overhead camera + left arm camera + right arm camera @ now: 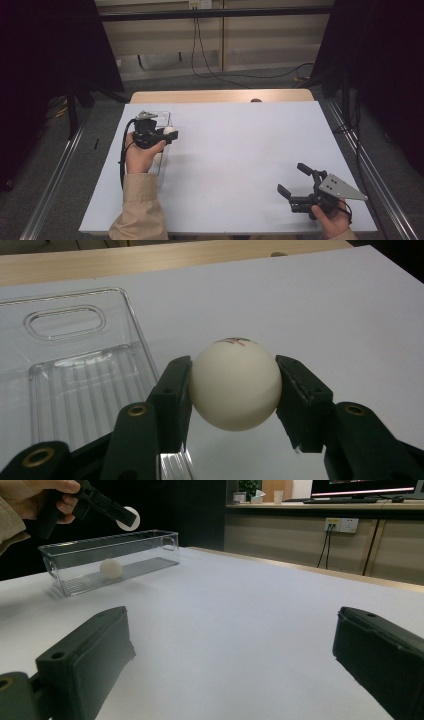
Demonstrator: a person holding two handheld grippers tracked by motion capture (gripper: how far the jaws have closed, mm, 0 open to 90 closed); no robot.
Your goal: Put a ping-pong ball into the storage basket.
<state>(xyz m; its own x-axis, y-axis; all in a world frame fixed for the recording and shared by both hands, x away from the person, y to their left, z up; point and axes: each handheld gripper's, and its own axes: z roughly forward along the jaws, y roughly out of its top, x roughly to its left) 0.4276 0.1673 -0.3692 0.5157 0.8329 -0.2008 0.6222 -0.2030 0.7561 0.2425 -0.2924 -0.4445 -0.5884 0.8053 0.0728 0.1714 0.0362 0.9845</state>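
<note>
Left side: clear bin (162,150) is set near the table's (240,165) left edge, long axis running away from the person. A second ball (110,568) is seen lying inside it in the right gripper view. Left gripper (167,136) is held above the bin's right wall, jaws clamped on a white ball (235,384); a pad is pressed on each side, a red mark is seen on top. Ball is held clear of the table, just right of the bin wall. Right side: right gripper (291,180) is held low near the table's front right corner, jaws spread wide, nothing between them, well apart from the bin.
</note>
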